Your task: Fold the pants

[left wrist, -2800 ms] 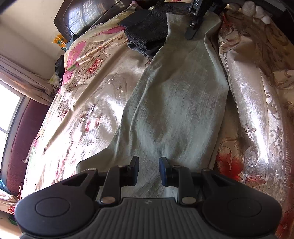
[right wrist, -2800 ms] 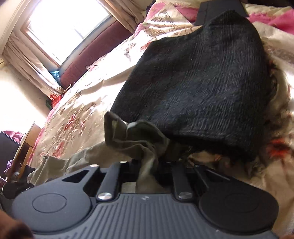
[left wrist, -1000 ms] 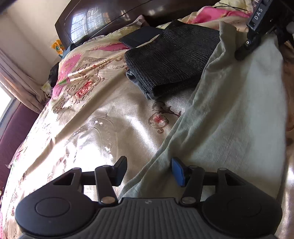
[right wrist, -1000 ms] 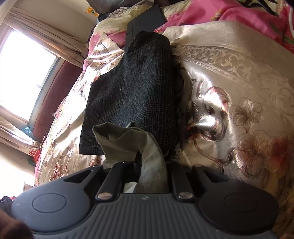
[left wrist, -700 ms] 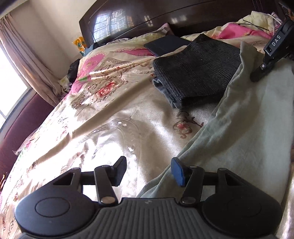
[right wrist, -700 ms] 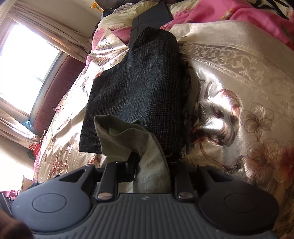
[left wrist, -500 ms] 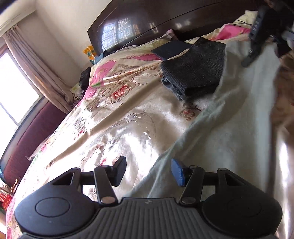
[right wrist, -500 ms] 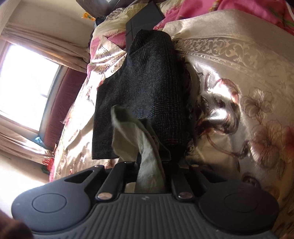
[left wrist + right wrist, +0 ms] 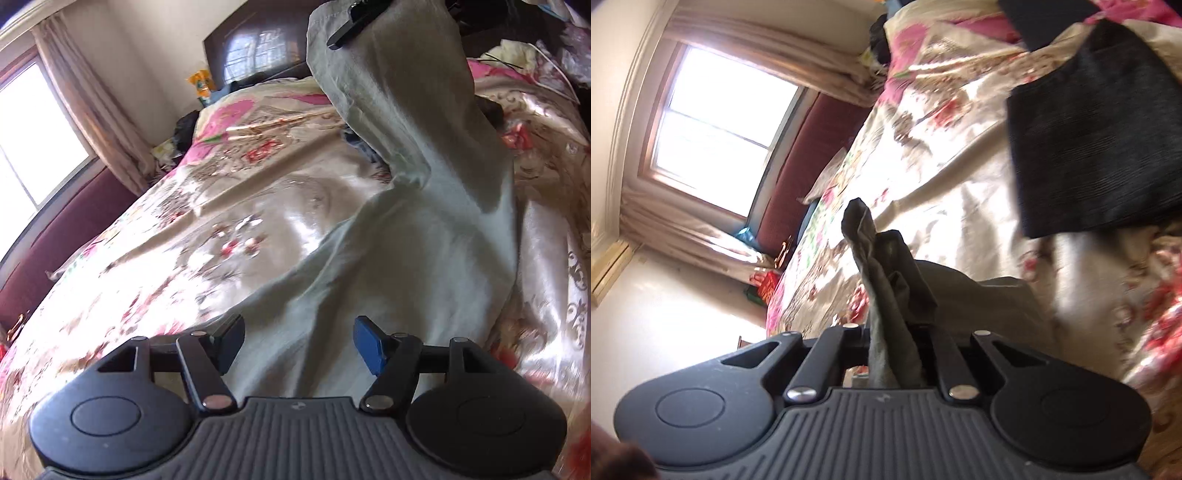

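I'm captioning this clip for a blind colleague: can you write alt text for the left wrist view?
Pale green pants stretch up from a shiny floral bedspread, their far end lifted high by the right gripper at the top of the frame. In the foreground the left gripper is open above the near end of the fabric. A window with curtains is at left.

My left wrist camera sits low and close over the pants (image 9: 424,236), facing up the bedspread (image 9: 229,221) toward the dark headboard (image 9: 255,48). My right wrist camera, tilted sideways, faces the window (image 9: 716,122) from higher above the bed. Both views share the pale green pants (image 9: 886,288), the floral bedspread (image 9: 942,155) and the window (image 9: 29,136).
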The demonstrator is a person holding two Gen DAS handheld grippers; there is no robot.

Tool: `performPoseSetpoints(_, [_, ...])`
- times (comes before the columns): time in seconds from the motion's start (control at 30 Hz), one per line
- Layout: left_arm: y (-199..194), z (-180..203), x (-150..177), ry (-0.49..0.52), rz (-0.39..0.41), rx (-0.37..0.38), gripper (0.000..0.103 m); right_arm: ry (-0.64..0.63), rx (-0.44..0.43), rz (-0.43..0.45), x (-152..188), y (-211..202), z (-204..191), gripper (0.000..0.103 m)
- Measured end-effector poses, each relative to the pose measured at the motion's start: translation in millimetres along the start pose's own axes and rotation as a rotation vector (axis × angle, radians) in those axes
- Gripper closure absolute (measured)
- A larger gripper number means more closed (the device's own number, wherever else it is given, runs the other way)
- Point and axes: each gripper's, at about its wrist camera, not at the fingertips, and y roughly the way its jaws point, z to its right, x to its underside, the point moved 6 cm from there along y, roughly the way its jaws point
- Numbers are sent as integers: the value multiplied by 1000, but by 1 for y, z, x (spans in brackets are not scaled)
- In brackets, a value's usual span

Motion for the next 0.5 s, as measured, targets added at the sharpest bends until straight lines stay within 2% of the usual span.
performPoseSetpoints(0.2, [-38, -51, 60, -128, -39, -122, 24, -73, -50, -191, 80, 111, -74, 95])
performPoseSetpoints(0.37, [-59, -79, 99, -224, -65, -194, 23, -187, 15, -349, 159, 193, -114, 95])
performPoseSetpoints(0.5, [-71, -94, 120, -277, -81, -232, 23, -266, 49, -448, 209, 232, -138, 94])
